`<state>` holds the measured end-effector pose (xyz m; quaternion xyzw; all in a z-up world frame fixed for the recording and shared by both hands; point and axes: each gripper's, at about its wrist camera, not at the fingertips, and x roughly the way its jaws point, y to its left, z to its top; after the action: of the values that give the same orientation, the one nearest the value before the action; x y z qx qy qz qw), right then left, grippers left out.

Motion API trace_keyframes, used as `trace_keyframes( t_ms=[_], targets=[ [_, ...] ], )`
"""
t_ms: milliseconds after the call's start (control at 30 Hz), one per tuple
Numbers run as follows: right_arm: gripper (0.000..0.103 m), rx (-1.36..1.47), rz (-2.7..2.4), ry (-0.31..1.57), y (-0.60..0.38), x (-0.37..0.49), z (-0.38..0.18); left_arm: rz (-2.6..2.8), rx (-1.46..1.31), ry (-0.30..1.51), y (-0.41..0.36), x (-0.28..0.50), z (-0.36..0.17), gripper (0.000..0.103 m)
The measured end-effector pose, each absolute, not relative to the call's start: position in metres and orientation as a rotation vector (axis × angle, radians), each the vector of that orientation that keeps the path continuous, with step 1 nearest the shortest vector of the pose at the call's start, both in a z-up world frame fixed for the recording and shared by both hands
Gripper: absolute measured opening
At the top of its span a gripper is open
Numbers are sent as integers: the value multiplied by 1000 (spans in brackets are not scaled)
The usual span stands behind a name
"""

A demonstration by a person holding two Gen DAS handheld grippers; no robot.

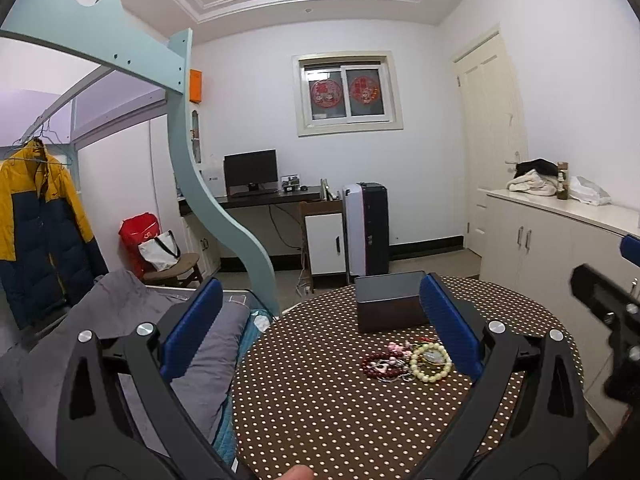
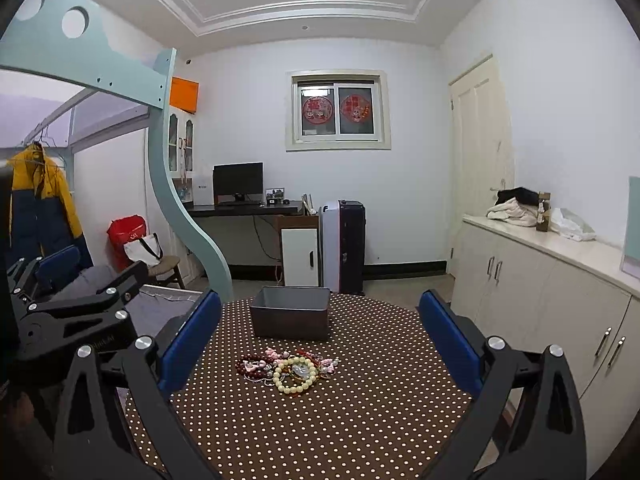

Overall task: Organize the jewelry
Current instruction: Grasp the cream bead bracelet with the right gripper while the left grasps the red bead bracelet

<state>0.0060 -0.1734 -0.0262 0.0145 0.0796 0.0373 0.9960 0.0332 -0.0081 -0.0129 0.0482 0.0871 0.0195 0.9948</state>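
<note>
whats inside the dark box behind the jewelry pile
The dark box is open-topped; only its far inner wall shows, bare. Its floor is hidden by the near wall, so I cannot tell whether it holds anything. The jewelry pile lies outside it.

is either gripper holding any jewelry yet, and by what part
Nothing is held. The left gripper and right gripper are both open and empty; the jewelry lies in a heap on the table, before the box.
</note>
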Motion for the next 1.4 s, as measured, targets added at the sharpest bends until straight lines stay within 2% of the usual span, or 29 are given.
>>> trace_keyframes(
  t_ms=[267,500,667,700,733,833,900,1033,1100,1200,1267,1300,1333,1400],
  targets=[
    [96,49,67,247,-184,35,-45,21,32,305,13,72,-33,97],
    [96,16,88,501,-188,96,-92,-52,57,497,9,118,-75,97],
    [95,-31,170,608,-173,132,-115,-63,85,585,7,145,-101,97],
    [91,-44,189,635,-168,140,-120,-74,78,609,8,151,-107,97],
    [81,-50,202,659,-166,147,-124,-80,72,622,8,154,-111,97],
    [59,-62,236,731,-161,167,-138,-98,63,653,10,165,-122,97],
    [54,-81,241,767,-159,178,-144,-108,61,673,13,172,-126,97],
    [34,-84,240,810,-163,189,-148,-131,51,701,17,183,-133,96],
    [31,-90,250,826,-164,192,-150,-154,36,718,19,189,-136,91],
    [30,-99,267,854,-163,195,-156,-176,40,735,18,197,-139,91],
    [25,-100,281,870,-163,199,-160,-192,50,746,16,203,-142,89],
    [17,-96,307,876,-164,199,-162,-205,50,758,14,207,-143,88],
    [14,-92,318,878,-164,201,-163,-212,50,768,13,209,-145,82],
    [8,-97,326,872,-167,199,-162,-220,55,788,12,216,-149,80]
  ],
)
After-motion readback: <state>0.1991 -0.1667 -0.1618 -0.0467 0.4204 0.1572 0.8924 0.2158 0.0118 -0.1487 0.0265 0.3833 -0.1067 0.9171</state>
